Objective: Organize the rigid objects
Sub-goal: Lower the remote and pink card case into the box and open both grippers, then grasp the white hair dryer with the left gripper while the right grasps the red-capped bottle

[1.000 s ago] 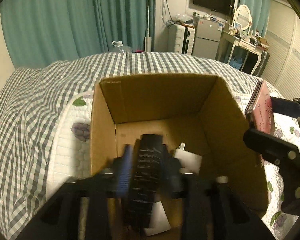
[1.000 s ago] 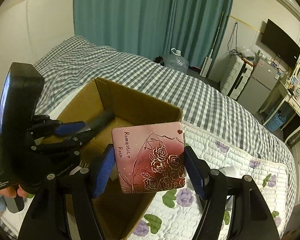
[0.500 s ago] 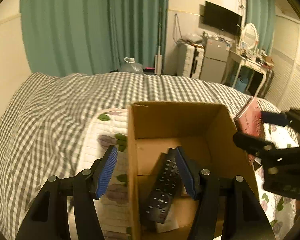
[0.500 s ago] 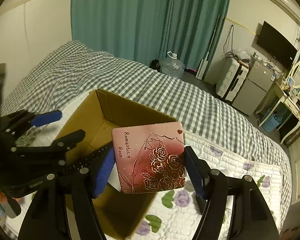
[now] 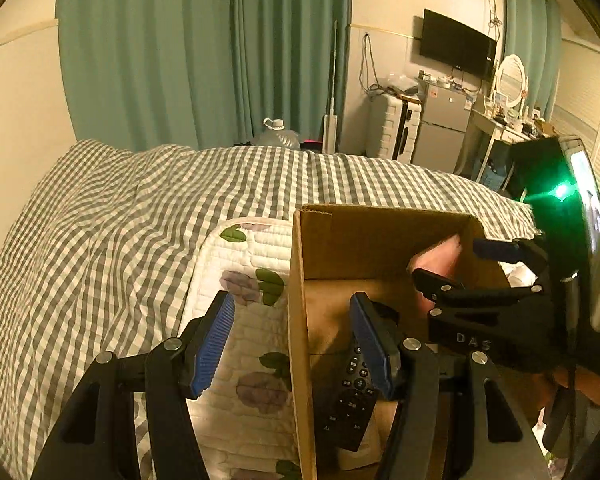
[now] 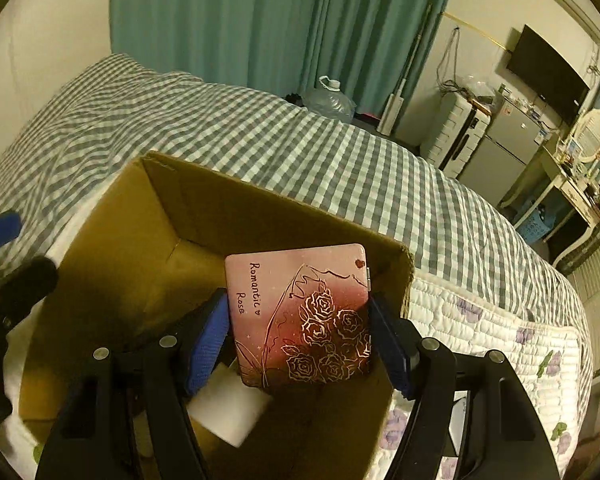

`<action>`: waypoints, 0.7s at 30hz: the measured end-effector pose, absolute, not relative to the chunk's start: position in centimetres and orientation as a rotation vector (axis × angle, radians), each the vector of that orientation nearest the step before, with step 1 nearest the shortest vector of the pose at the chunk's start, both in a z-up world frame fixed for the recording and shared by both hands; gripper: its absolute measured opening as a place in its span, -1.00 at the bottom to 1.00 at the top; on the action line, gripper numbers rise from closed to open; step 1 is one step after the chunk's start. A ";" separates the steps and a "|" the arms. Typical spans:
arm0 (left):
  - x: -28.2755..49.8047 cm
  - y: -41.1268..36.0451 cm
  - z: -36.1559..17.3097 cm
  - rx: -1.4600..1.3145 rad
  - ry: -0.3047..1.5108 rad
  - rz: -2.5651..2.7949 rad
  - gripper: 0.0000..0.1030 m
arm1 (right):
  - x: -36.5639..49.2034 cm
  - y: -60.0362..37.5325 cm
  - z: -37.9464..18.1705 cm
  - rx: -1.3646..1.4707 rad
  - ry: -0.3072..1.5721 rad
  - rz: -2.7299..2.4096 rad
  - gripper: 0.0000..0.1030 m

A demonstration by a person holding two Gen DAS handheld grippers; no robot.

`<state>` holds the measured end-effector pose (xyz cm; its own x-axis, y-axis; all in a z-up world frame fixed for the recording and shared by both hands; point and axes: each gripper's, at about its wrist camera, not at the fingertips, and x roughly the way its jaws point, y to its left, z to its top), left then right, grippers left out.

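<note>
The right gripper point(image 6: 300, 340) had just widened its fingers around the pink rose tin point(image 6: 300, 316), low in the frame, inside the cardboard box point(image 6: 112, 264); release seemed underway. The left gripper point(image 5: 296, 344), empty and open, had withdrawn; the remote control point(image 5: 348, 396) lay inside.

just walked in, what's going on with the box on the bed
A person is packing a cardboard box on the bed. The right claw, jaws just opening, has the pink "Romantic Rose" case between its pads inside the box. The left claw is open and empty; a remote lies in the box.
</note>
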<state>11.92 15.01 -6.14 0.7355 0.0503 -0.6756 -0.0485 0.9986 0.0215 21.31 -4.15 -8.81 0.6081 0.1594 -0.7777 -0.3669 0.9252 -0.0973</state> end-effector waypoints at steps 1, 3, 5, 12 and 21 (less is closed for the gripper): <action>11.9 15.0 -6.2 0.004 0.742 0.055 0.22 | 21.3 -4.4 -8.7 -0.238 0.865 0.313 0.51; 11.8 14.9 -6.2 0.004 0.741 0.055 0.22 | 21.1 -5.1 -8.2 -0.188 0.862 0.329 0.60; 11.5 14.5 -5.9 0.013 0.730 0.050 0.24 | 20.7 -5.8 -7.4 -0.156 0.855 0.349 0.62; 9.6 10.6 -5.1 0.113 0.693 -0.004 0.32 | 16.5 -11.7 -2.4 -0.131 0.731 0.300 0.87; 7.3 1.4 -4.5 0.221 0.640 -0.101 0.33 | 12.7 -24.1 -0.1 -0.131 0.697 0.124 1.00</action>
